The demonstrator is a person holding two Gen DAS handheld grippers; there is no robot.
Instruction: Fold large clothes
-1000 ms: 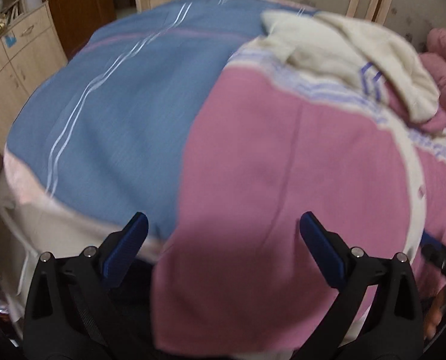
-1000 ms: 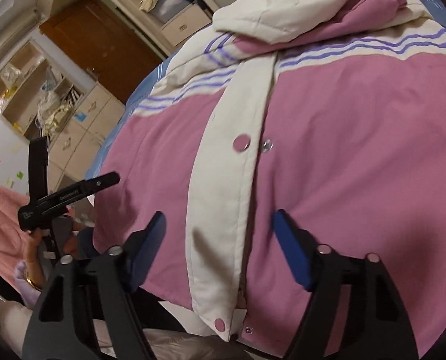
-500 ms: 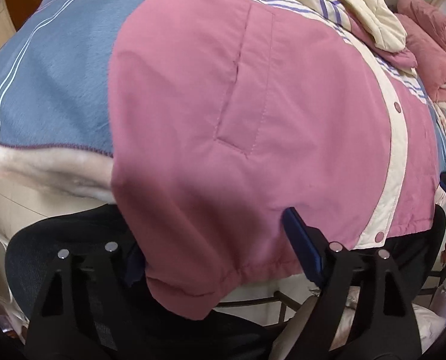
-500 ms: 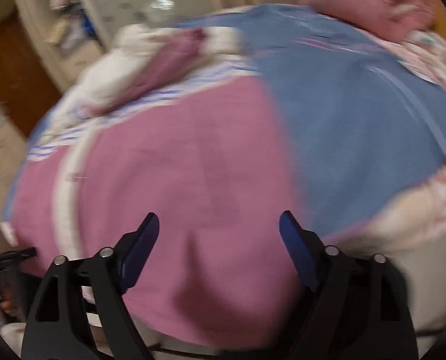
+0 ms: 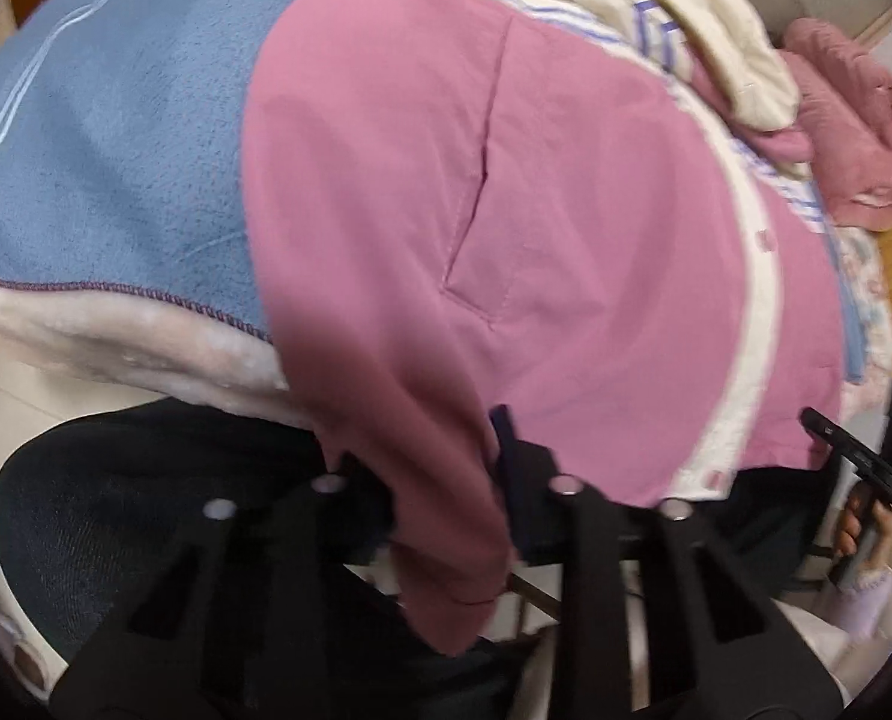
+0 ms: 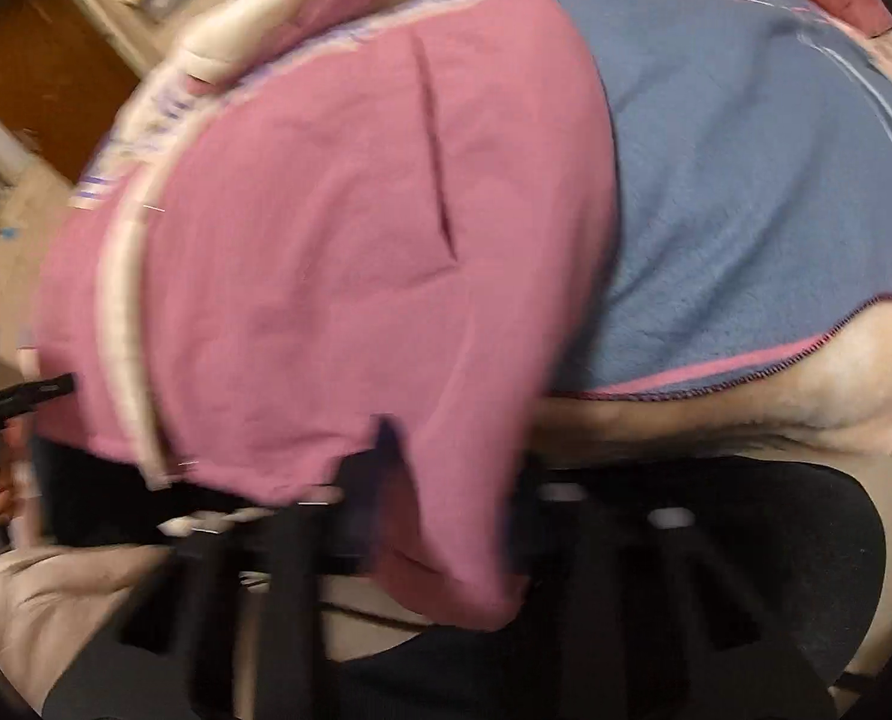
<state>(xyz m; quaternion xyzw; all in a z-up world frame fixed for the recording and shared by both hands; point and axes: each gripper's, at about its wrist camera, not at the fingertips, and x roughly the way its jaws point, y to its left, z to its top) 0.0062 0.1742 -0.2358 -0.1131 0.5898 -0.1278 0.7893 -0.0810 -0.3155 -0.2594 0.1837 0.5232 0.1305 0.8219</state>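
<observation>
A pink jacket [image 5: 566,210] with a cream snap placket [image 5: 758,312] and a cream hood [image 5: 656,18] lies spread on a blue blanket [image 5: 116,150]. Its hem hangs over the near bed edge. My left gripper [image 5: 443,468] is closing, with its blue pads pinching the hanging hem corner on the jacket's left side. In the blurred right wrist view, my right gripper [image 6: 452,468] is closing on the other hem corner of the jacket [image 6: 326,240]. That corner drapes down between its fingers and hides part of them.
A black mesh chair [image 5: 116,510] stands against the bed edge below the hem, and shows under the right gripper as the chair [image 6: 746,570]. A pink fleece bundle [image 5: 854,138] lies at the far right. The blanket [image 6: 746,180] spreads right of the jacket. A wooden door [image 6: 38,78] is behind.
The right gripper swung from the snap placket across to the jacket's right hem corner. Both grippers tipped down over the bed edge, and their jaws went from wide apart to pinched on the hem.
</observation>
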